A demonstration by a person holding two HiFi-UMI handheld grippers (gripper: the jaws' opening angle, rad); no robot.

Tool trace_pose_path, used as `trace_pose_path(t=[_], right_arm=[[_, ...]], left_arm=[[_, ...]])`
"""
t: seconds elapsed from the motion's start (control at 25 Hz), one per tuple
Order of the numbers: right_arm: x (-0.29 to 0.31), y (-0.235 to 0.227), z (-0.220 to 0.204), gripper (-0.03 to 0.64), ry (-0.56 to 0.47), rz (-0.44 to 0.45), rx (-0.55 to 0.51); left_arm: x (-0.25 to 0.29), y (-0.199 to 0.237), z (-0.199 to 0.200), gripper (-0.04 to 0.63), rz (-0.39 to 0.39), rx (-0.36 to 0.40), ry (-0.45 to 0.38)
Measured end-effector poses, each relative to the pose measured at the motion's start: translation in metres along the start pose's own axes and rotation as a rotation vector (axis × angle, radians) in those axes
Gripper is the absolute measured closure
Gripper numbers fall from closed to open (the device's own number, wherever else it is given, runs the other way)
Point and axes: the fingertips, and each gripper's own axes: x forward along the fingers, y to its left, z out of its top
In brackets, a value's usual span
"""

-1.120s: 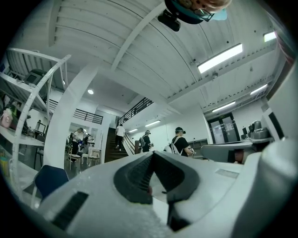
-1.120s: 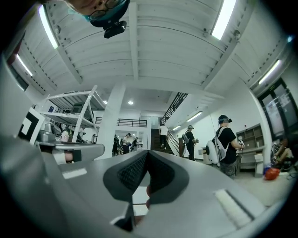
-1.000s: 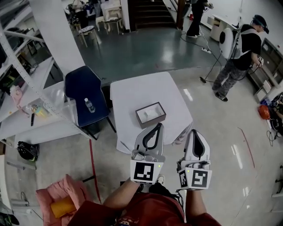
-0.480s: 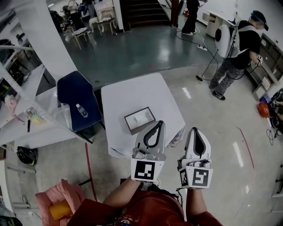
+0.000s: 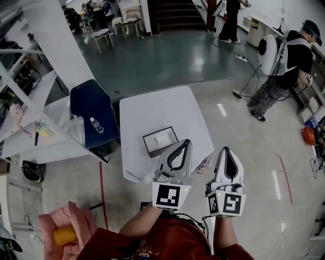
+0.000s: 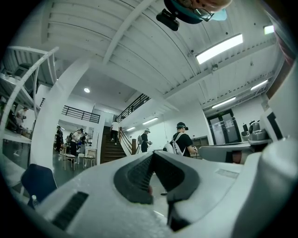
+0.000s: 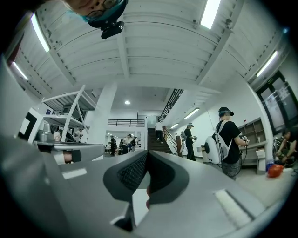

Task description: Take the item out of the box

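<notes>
Large hall, glossy grey floor (image 5: 152,56). White table (image 5: 157,109) beside blue chair (image 5: 89,101). Staircase (image 5: 177,12) at far end. White shelving (image 5: 25,91) at left. Strip lights (image 6: 219,48) on ceiling.

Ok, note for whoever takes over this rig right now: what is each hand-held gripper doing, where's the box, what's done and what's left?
Left hand-held gripper: shut, empty, held up by the near edge of the white table, short of the box.
Right hand-held gripper: shut, empty, beside the left one, off the table's near corner.
Box: open, on the near part of the table, with a pale item lying inside.
Done: nothing yet; the item is untouched.
Left: open a gripper, reach into the box, grip the item and lift it out.
</notes>
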Motion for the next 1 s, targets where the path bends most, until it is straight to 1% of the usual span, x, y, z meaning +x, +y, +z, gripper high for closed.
trace_pose_path(t=[0.16,0.4,0.56,0.68,0.88,1.0], right_arm=[[0.015,0.000,-0.006,0.616,0.003,0.018,0.015],[0.050,0.007,-0.021,0.615,0.013,0.032,0.020],[0.083,0.013,-0.029,0.615,0.010,0.037,0.004],[0.112,0.015,-0.034,0.615,0.010,0.049,-0.006],[0.170,0.032,-0.040,0.615,0.018,0.079,-0.012],[0.203,0.037,-0.042,0.615,0.014,0.093,-0.012]], left_arm=[[0.008,0.008,-0.006,0.592,0.013,0.006,0.014],[0.028,0.036,-0.022,0.591,0.028,0.007,0.025],[0.047,0.063,-0.032,0.591,0.036,0.000,0.021],[0.067,0.079,-0.038,0.591,0.037,0.021,0.018],[0.099,0.129,-0.042,0.591,0.068,0.018,0.019],[0.118,0.153,-0.047,0.591,0.074,0.037,0.037]])
